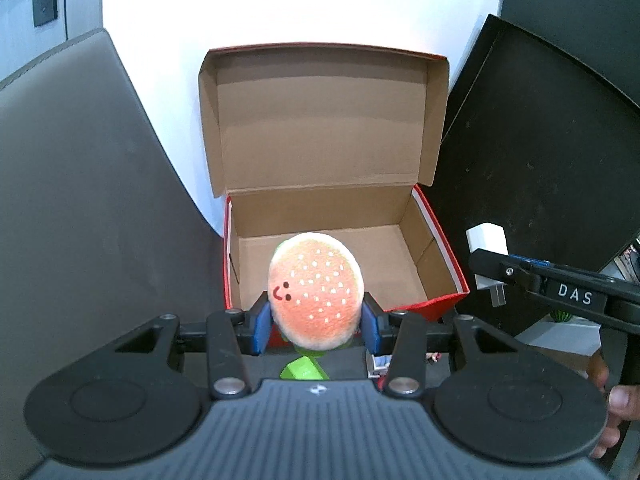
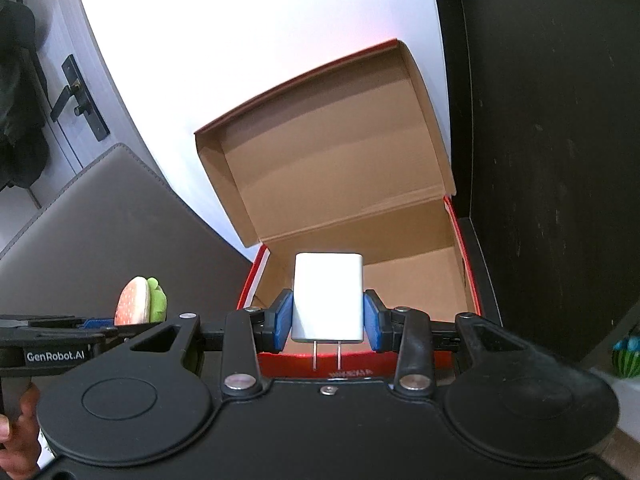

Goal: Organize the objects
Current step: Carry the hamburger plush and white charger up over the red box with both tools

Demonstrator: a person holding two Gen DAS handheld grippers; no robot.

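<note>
A plush burger toy (image 1: 316,290) with an orange seeded bun and a small face sits squeezed between the blue pads of my left gripper (image 1: 316,326), just in front of the near wall of an open red cardboard box (image 1: 444,252). My right gripper (image 2: 328,322) is shut on a white plug charger (image 2: 328,298), prongs pointing back toward the camera, held over the box's near edge (image 2: 360,360). The box's brown inside shows nothing in it. From the right wrist view the burger toy (image 2: 134,306) shows at the left; from the left wrist view the charger (image 1: 488,248) shows at the right.
The box's lid (image 1: 320,120) stands up at the back against a white wall. A grey chair back (image 1: 80,200) is to the left, a black panel (image 1: 540,152) to the right. A green block (image 1: 304,368) lies below the burger. A person's fingers (image 1: 616,404) hold the right gripper's handle.
</note>
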